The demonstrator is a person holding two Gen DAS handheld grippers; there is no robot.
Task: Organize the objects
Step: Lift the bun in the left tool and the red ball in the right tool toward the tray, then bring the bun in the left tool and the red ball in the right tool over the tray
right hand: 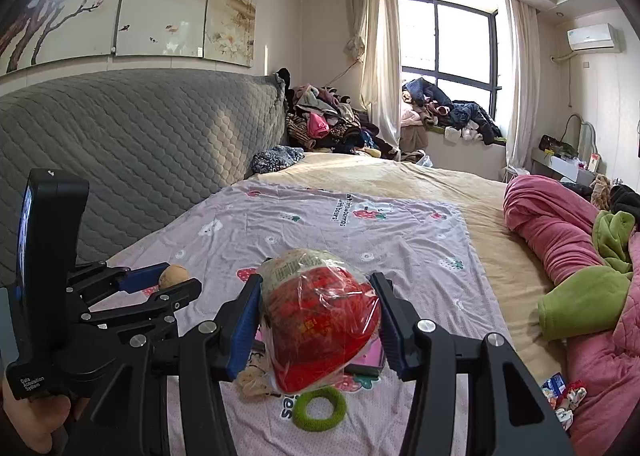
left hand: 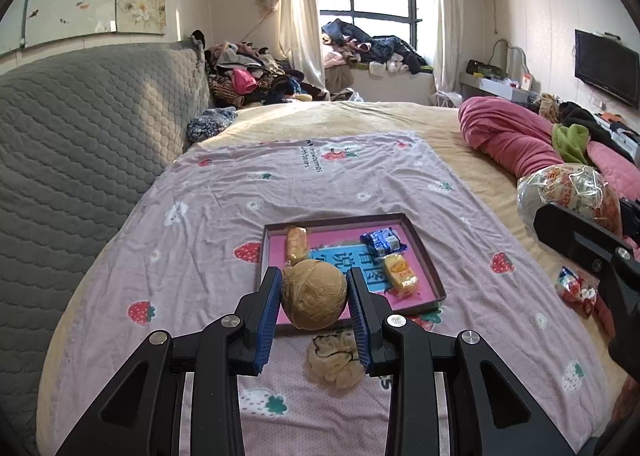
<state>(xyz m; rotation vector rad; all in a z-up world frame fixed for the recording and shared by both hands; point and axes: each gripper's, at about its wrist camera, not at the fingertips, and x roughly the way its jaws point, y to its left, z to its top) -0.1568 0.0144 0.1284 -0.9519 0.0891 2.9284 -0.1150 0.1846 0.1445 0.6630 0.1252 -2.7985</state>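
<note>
Left wrist view: my left claw [left hand: 313,296] grips a walnut [left hand: 314,294] above the tray [left hand: 434,276]. My right claw [right hand: 318,320] clamps a wrapped snack bag [right hand: 320,320] over the bed [right hand: 480,256].

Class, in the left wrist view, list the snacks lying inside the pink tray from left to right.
Orange-wrapped snack → blue packet → yellow-wrapped snack, all lying in the pink tray.
</note>
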